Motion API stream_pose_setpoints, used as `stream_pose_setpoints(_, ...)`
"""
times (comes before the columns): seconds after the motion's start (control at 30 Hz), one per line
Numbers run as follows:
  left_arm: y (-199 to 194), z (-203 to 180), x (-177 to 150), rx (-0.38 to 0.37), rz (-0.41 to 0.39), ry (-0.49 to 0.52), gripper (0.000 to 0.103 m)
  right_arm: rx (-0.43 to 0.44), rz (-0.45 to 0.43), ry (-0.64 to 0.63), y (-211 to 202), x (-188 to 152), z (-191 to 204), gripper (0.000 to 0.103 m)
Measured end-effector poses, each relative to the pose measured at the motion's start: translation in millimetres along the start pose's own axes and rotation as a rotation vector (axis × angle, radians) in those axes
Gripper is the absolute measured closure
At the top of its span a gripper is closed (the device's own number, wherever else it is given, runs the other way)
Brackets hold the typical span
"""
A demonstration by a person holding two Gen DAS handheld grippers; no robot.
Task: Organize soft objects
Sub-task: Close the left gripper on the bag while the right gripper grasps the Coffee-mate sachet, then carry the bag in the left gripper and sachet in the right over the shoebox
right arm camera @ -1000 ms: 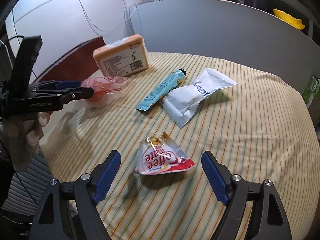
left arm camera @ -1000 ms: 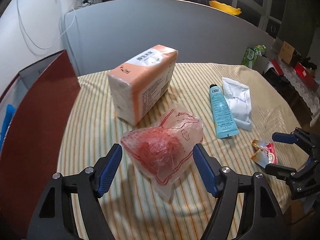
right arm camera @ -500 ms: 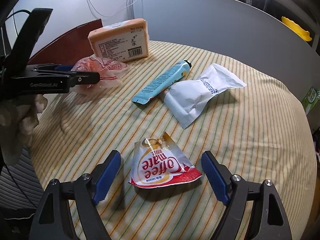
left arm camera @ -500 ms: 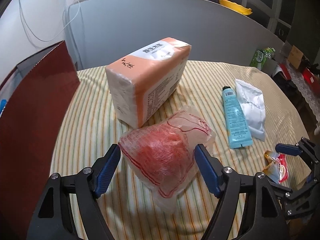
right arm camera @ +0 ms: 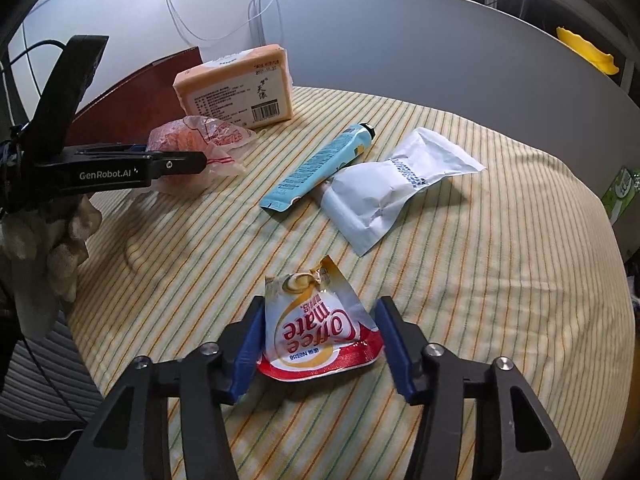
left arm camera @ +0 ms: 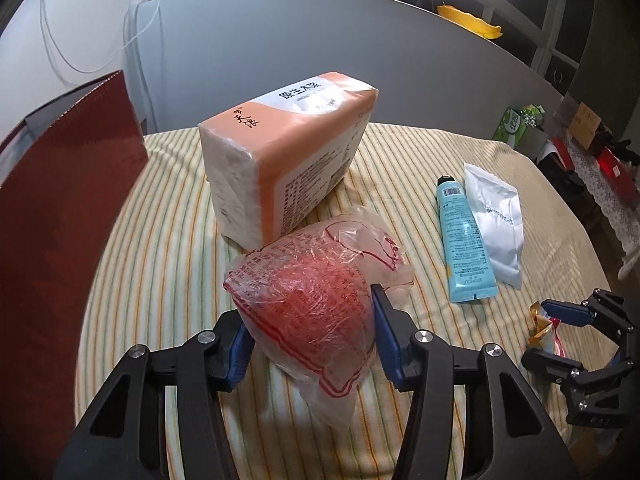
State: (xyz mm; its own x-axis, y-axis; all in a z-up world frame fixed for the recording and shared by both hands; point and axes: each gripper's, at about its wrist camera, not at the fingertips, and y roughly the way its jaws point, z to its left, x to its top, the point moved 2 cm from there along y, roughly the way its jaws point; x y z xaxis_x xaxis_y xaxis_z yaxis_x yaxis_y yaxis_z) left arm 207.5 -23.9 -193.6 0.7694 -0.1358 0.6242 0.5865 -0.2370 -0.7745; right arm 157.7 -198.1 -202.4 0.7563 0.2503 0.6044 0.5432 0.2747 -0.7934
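Note:
My left gripper [left arm camera: 308, 334] has closed in on a clear plastic bag with red contents [left arm camera: 316, 296]; both blue pads press its sides. The bag lies on the striped tablecloth in front of an orange tissue pack [left arm camera: 288, 160]. My right gripper [right arm camera: 320, 344] has narrowed around a Coffee-mate sachet [right arm camera: 320, 332]; the pads sit at the sachet's two edges. A light blue tube [right arm camera: 320, 168] and a white pouch [right arm camera: 392, 188] lie side by side mid-table. The left gripper [right arm camera: 176, 166] also shows in the right wrist view, at the red bag [right arm camera: 192, 136].
A dark red box wall [left arm camera: 60, 216] stands at the table's left edge. A grey curved panel [left arm camera: 320, 60] backs the round table [right arm camera: 480, 320]. Clutter and boxes [left arm camera: 580, 136] sit beyond the table's right side.
Both grippers moved forward and narrowed: the left one closed onto the red bag, the right one closed in around the Coffee-mate sachet. The objects on the table have not shifted.

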Motion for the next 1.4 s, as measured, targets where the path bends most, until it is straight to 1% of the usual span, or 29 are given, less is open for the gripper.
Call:
stream_pose_setpoints(0.17, -4, 0, -2, -0.006, -0.006, -0.010, 0.052, 0.008, -0.010, 0.018, -4, -2, -2, 0.058)
stream_pose_setpoints(0.23, -6, 0, -4, -0.007, -0.009, -0.012, 0.052, 0.015, -0.017, 0.025, -6, -1, -2, 0.062)
stream_pose_setpoints(0.27, -7, 0, -4, -0.008, -0.011, -0.013, 0.052, 0.018, -0.020, 0.026, -8, -2, -2, 0.070)
stream_pose_setpoints(0.3, -9, -1, -5, -0.008, -0.013, -0.012, 0.052, 0.026, -0.022, 0.028, -10, -1, -2, 0.074)
stream_pose_setpoints(0.5, -19, -3, -6, -0.009, -0.032, -0.009, 0.053, 0.029, -0.045, 0.045, -17, -2, -2, 0.081)
stream_pose_setpoints(0.63, -27, -2, -7, -0.009, -0.047, -0.007, 0.053, 0.055, -0.053, 0.080, -23, -3, -6, 0.083)
stream_pose_setpoints(0.9, -51, -3, -9, -0.024, -0.084, -0.019, 0.053, 0.059, -0.091, 0.101, -41, -5, -7, 0.085)
stream_pose_setpoints(1.07, -71, -1, -7, -0.027, -0.120, -0.023, 0.053, 0.063, -0.132, 0.095, -57, 2, -3, 0.085)
stream_pose_setpoints(1.23, -101, 14, -5, -0.009, -0.168, -0.041, 0.053, 0.088, -0.178, 0.075, -74, 23, 7, 0.085)
stream_pose_setpoints(1.4, -131, 42, -4, 0.031, -0.218, -0.083, 0.053, 0.112, -0.231, 0.029, -87, 58, 26, 0.085)
